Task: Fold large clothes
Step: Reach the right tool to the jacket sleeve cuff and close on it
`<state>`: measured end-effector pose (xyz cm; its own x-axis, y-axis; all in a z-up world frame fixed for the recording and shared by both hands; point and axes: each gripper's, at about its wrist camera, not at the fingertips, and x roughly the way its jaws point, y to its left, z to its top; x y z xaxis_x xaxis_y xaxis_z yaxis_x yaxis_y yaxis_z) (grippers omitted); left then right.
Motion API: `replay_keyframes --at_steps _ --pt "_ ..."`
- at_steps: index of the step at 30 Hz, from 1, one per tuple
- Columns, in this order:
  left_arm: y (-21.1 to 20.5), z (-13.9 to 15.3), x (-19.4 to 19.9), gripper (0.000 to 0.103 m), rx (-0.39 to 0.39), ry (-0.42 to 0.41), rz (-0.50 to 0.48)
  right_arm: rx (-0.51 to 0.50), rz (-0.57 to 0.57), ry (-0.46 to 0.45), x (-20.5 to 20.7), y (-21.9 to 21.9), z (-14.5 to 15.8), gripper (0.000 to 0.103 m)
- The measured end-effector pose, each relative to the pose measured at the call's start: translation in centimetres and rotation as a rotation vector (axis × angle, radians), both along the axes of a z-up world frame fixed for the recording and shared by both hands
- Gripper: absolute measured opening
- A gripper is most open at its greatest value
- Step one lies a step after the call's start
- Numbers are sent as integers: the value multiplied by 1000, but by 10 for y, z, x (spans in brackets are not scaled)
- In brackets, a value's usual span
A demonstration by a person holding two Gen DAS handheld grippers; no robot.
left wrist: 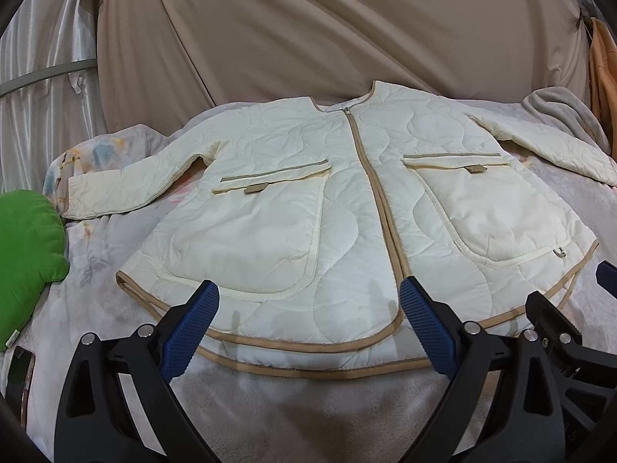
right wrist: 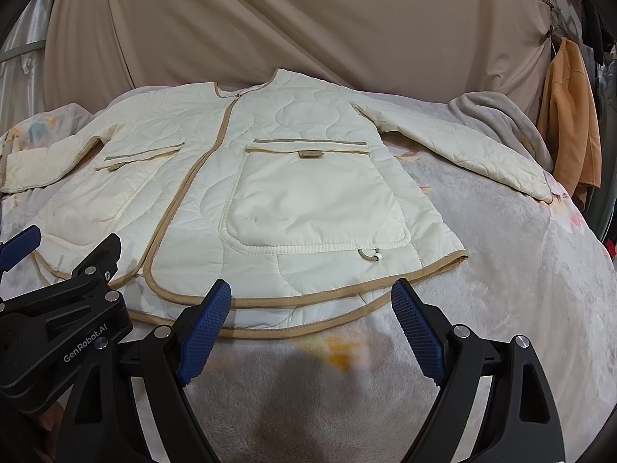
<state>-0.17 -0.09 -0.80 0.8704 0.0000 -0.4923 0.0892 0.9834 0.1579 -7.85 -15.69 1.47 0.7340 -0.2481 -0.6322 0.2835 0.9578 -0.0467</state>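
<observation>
While both grippers gape, quilted cream jacket [left wrist: 347,200] lies flat, tan-edged.

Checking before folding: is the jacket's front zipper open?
No, the jacket lies flat with its zipper closed from neck to hem.

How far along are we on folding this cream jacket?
Done: the jacket lies flat on the blanket, front up, zipped, sleeves spread out. In hand: nothing; the left claw and right claw hover open near the hem. Left: every fold, since neither the left sleeve nor the right sleeve is turned in.
</observation>
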Motion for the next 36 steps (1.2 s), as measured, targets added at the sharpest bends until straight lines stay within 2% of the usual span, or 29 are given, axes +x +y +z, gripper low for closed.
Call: replay_keyframes --at_steps 3,8,13,17,20,23,28,32,36 --pt "1 2 2 95 -11 13 -3 22 8 11 2 -3 0 85" --pt "16 11 4 97 -109 39 -34 53 26 20 3 -18 12 84" --pt "35 30 13 97 -120 58 -34 91 -40 -19 5 -85 43 84" --pt "48 39 22 97 -127 61 6 144 -175 -18 6 -152 51 84" --pt "45 39 28 97 -130 79 13 198 -223 -31 0 -177 52 84" --pt "30 37 31 97 -107 94 -7 177 -208 -6 5 -164 49 84" --pt "6 31 33 97 -81 110 -31 144 -81 19 21 -109 50 84" --pt "0 28 31 97 -66 117 -43 85 -16 20 33 -70 50 84" --pt "0 29 30 97 -72 115 -47 88 23 33 40 -53 48 84"
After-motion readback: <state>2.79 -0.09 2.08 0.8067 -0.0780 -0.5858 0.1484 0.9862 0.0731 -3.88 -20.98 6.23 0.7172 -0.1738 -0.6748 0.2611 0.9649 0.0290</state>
